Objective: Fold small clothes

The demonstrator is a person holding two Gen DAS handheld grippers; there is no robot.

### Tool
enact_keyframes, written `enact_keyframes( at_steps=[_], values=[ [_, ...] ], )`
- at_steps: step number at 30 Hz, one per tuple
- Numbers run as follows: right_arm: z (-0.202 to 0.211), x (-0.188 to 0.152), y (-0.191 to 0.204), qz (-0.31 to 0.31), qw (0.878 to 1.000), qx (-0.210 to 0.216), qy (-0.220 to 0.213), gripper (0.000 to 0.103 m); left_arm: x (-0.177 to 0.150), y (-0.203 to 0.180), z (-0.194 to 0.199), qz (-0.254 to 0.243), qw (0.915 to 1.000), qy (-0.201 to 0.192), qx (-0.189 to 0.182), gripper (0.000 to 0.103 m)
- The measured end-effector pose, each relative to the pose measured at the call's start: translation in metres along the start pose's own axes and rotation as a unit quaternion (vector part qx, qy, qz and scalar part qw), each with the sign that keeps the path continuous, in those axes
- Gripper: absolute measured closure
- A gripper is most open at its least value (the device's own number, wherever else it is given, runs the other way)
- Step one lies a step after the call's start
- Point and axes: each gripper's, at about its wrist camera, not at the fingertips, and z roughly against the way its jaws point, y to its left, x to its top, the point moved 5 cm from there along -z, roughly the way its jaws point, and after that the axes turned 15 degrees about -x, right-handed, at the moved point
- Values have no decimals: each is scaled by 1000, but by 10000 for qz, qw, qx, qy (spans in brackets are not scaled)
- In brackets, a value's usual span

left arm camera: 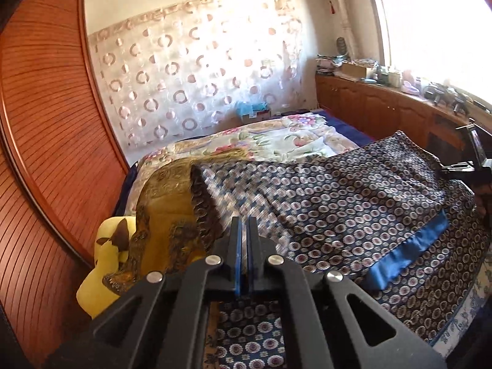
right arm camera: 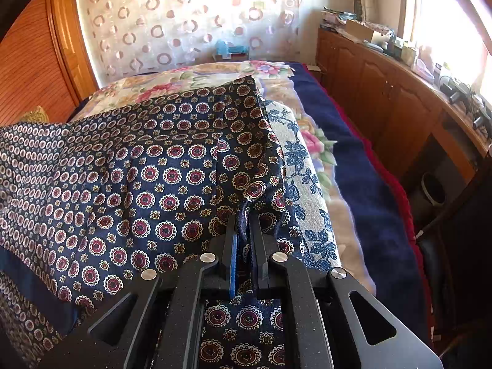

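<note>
Bedroom. Reddish slatted wooden wardrobe (left arm camera: 46,129) at left. Sheer white curtain with pink rings (left arm camera: 196,73) on far wall. Low wooden cabinet run (right arm camera: 378,92) under bright sunlit window (left arm camera: 436,21); cluttered top. Floral bedspread (left arm camera: 276,138) over bed.

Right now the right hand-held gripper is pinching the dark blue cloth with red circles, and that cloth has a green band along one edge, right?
Not quite. The band is plain blue, as the left wrist view shows. The right hand-held gripper does pinch the dark blue cloth with red circles.
</note>
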Motion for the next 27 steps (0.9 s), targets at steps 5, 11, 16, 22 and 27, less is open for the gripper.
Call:
enact_keyframes(
  at_steps=[5,11,16,22,27],
  values=[
    [0,0,0,10,10000,-14,-4,99,2,-1,-2,-23,10000,3,69,102],
    [0,0,0,25,10000,-31,-8,99,-10,19,-15,132,9991,348,208,71],
    [0,-1,0,31,10000,-39,-11,99,-32,34,-38,238,9960,804,323,65],
    [0,0,0,32,10000,-41,-11,99,-47,47,-55,476,9939,924,357,65],
    [0,-1,0,27,10000,-33,-13,99,-41,43,-44,419,9965,643,319,103]
  ],
)
